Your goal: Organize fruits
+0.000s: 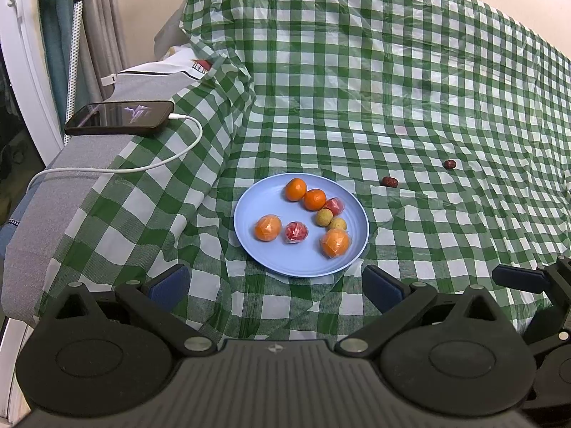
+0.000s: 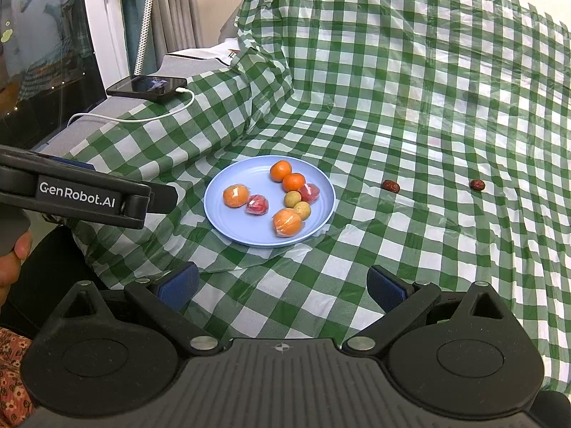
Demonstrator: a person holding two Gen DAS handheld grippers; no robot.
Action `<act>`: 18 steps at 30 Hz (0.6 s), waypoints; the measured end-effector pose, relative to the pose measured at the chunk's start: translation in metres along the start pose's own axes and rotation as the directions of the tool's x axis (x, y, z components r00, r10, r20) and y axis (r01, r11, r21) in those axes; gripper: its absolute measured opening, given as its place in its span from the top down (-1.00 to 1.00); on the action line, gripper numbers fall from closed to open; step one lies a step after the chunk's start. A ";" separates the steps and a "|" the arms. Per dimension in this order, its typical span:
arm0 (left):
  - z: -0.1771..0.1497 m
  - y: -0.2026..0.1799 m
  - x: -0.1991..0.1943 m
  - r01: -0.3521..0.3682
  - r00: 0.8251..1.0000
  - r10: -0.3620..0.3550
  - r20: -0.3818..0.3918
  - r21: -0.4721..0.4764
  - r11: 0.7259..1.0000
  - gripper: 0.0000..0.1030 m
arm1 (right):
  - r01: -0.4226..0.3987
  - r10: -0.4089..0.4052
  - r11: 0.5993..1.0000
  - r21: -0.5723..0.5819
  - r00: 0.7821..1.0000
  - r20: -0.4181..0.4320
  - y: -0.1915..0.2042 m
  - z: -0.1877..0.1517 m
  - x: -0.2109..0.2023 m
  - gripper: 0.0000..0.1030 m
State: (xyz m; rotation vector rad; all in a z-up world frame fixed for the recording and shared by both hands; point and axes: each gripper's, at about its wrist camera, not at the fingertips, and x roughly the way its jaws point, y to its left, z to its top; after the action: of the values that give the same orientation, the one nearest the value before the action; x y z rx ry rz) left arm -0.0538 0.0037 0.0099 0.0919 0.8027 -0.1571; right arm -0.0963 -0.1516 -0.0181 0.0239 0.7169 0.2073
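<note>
A light blue plate [image 1: 271, 260] [image 2: 235, 230] lies on the green checked cloth and holds several fruits: bare oranges [image 1: 296, 189] [image 2: 281, 171], wrapped oranges [image 1: 267, 227] [image 2: 287, 222], wrapped red fruits [image 1: 296, 232] [image 2: 257, 204] and small yellow-green fruits [image 1: 324, 217] [image 2: 292, 199]. Two dark red dates [image 1: 389, 181] [image 1: 450, 164] [image 2: 391, 186] [image 2: 476, 184] lie on the cloth to the right of the plate. My left gripper [image 1: 276, 287] is open and empty just in front of the plate. My right gripper [image 2: 283, 287] is open and empty, nearer than the plate.
A phone [image 1: 119, 117] [image 2: 148, 87] on a white charging cable [image 1: 160, 162] lies on the grey armrest at the left. The cloth rises over a backrest behind. The left gripper's body [image 2: 82, 192] shows at the left of the right wrist view.
</note>
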 end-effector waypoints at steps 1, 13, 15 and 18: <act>0.000 0.000 0.000 -0.001 1.000 0.001 0.000 0.000 1.000 -0.99 | 0.000 0.000 1.000 0.003 1.000 0.000 0.000 0.000 0.001 -0.94; 0.022 -0.016 0.021 0.010 1.000 -0.010 -0.010 0.033 0.999 -0.99 | 0.122 -0.124 0.989 0.080 0.992 0.027 -0.044 0.000 0.014 -0.94; 0.032 -0.025 0.030 0.020 1.000 -0.020 -0.012 0.049 0.999 -0.99 | 0.157 -0.160 0.982 0.101 0.987 0.022 -0.061 0.000 0.019 -0.94; 0.050 -0.041 0.048 0.048 0.999 -0.046 -0.025 0.063 0.997 -0.99 | 0.213 -0.218 0.968 0.130 0.976 0.023 -0.092 0.004 0.028 -0.94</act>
State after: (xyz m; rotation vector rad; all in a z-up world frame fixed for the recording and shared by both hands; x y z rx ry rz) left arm 0.0078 -0.0489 0.0091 0.1356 0.8236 -0.2265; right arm -0.0571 -0.2360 -0.0419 0.0701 0.6894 -0.0474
